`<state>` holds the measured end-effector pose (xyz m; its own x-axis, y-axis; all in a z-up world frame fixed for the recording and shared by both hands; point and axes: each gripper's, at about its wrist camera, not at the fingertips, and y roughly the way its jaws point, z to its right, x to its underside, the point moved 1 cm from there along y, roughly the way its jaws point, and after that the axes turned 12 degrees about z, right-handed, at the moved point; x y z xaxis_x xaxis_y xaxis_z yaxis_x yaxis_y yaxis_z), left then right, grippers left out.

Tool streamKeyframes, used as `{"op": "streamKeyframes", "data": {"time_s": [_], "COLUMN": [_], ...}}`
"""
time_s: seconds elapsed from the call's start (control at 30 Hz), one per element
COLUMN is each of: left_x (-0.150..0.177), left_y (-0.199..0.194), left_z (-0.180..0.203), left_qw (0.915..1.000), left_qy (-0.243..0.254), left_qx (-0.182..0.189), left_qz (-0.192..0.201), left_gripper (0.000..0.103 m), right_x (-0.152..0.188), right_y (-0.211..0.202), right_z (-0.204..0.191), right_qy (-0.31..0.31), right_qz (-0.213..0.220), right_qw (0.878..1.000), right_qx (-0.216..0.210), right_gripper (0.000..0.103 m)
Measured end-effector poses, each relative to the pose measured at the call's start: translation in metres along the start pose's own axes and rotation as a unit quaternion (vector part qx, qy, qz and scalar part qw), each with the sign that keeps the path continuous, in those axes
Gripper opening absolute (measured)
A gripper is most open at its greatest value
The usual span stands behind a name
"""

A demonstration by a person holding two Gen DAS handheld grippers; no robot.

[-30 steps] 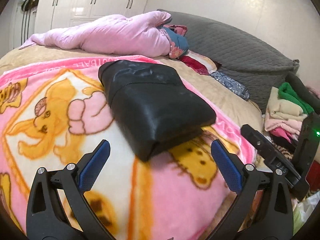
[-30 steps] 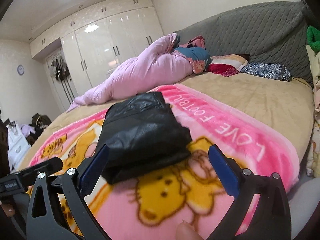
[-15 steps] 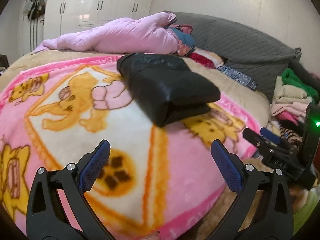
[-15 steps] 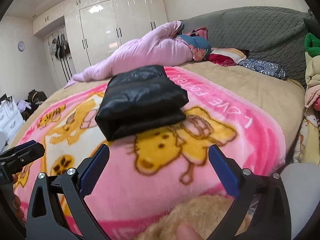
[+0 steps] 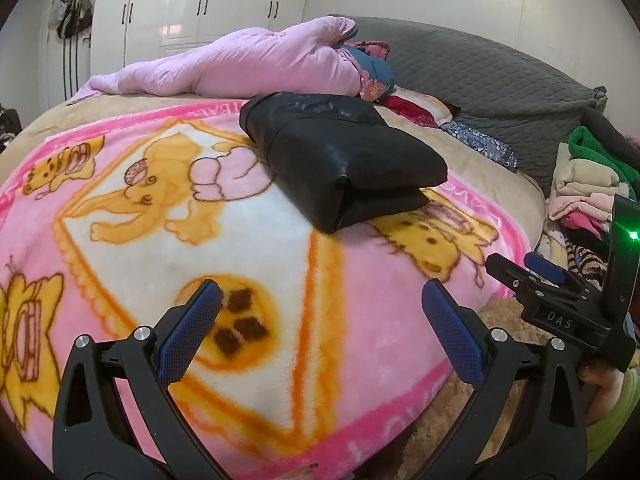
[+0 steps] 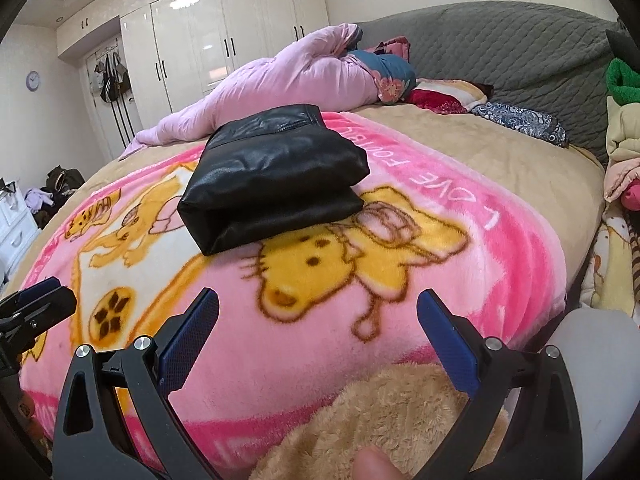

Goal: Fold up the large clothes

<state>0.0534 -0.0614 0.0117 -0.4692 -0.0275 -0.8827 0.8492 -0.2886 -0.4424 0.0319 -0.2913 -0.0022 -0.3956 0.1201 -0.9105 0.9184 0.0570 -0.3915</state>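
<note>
Left wrist view is showing the left gripper (image 5: 320, 312) with its two blue-padded jaws standing wide apart and holding nothing. One folded black jacket (image 5: 340, 160) is lying on the pink cartoon blanket (image 5: 248, 280), well ahead of the jaws and a little to the right of the gap between them, not touching them. The jacket is sitting in a neat thick bundle with its fold edge facing the camera. Off to the right in this view, the right gripper (image 5: 532, 276) is poking in, and a person's hand is showing under it. Right wrist view is showing the right gripper (image 6: 318, 312) with its jaws also spread apart and empty. The same black jacket (image 6: 272, 176) is lying ahead of these jaws and a little to the left, well apart from them. At the left edge of this view the tip of the left gripper (image 6: 36, 304) is peeking in. One long pink quilt (image 6: 280, 80) is lying rolled up behind the jacket. One pile of folded clothes (image 5: 588, 184) is sitting at the right side of the bed. One grey headboard (image 6: 500, 48) is standing behind the pillows, and white wardrobe doors (image 6: 224, 48) are standing at the back wall.
</note>
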Motion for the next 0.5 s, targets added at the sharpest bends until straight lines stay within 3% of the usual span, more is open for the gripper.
{"op": "streamKeyframes", "data": {"time_s": [0.5], "left_x": [0.0008], "left_y": [-0.0018], "left_z": [-0.0043], "left_qw": [0.9999], "left_qy": [-0.003], "left_qx": [-0.013], "left_qz": [0.000], "left_gripper": [0.094], "right_x": [0.0015], "right_y": [0.0001], "right_z": [-0.0019], "right_qy": [-0.010], "right_qz": [0.000], "right_qw": [1.000], "right_qx": [-0.008], "right_gripper": [0.099]}}
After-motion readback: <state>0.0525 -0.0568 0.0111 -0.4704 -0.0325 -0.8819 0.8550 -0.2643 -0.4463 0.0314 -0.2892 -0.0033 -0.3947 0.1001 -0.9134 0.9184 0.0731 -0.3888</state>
